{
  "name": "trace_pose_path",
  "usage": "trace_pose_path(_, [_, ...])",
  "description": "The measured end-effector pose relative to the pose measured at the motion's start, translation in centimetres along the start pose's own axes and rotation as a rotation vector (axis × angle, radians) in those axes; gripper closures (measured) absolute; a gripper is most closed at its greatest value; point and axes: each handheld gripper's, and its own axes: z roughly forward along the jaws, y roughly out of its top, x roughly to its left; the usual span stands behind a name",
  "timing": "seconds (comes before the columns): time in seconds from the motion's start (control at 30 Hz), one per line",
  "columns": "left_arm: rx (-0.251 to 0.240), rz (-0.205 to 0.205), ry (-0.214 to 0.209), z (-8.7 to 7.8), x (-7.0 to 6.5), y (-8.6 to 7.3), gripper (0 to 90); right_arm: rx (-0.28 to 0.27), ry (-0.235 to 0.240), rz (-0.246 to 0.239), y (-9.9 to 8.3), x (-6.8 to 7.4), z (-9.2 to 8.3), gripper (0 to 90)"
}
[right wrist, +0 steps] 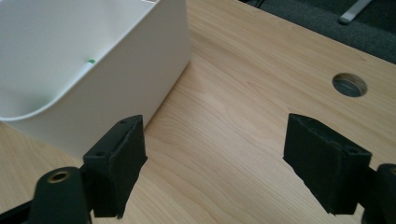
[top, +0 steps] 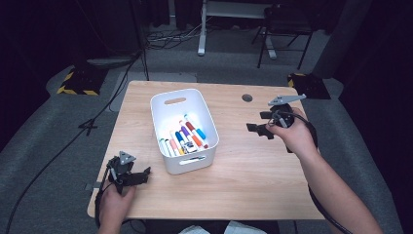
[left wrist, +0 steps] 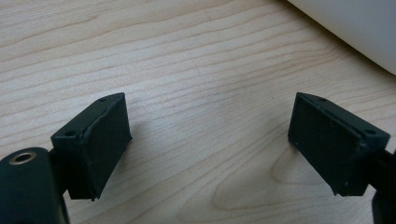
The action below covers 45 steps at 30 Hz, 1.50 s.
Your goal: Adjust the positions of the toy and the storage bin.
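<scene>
two grippers wait beside a white bin point(top: 168, 117) of markers point(top: 187, 136).
left gripper point(left wrist: 208, 140) at 8 o'clock, right gripper point(right wrist: 212, 158) at 3 o'clock, both with jaws apart, empty.

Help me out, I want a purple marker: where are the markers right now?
In the high view, the markers lie inside the white bin at the table's middle, bunched toward its near end, between the left gripper and right gripper.
</scene>
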Motion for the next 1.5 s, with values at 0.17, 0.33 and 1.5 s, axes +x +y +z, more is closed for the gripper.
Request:
trace_pose_path(0.17, [0.0, 0.0, 0.0, 0.0, 0.0, 0.0, 12.9, -0.001, -0.019, 0.005, -1.8, -1.2, -0.8, 21.4])
trace_pose_path(0.33, [0.001, -0.001, 0.0, 0.0, 0.0, 0.0, 12.6, 0.006, -0.035, 0.013, -4.0, -2.2, -1.6, 21.0])
trace_pose_path(1.5, [0.006, 0.005, 0.004, 0.0, 0.0, 0.1, 12.0, 0.101, -0.069, 0.044, -18.8, -4.0, -1.1, 20.5])
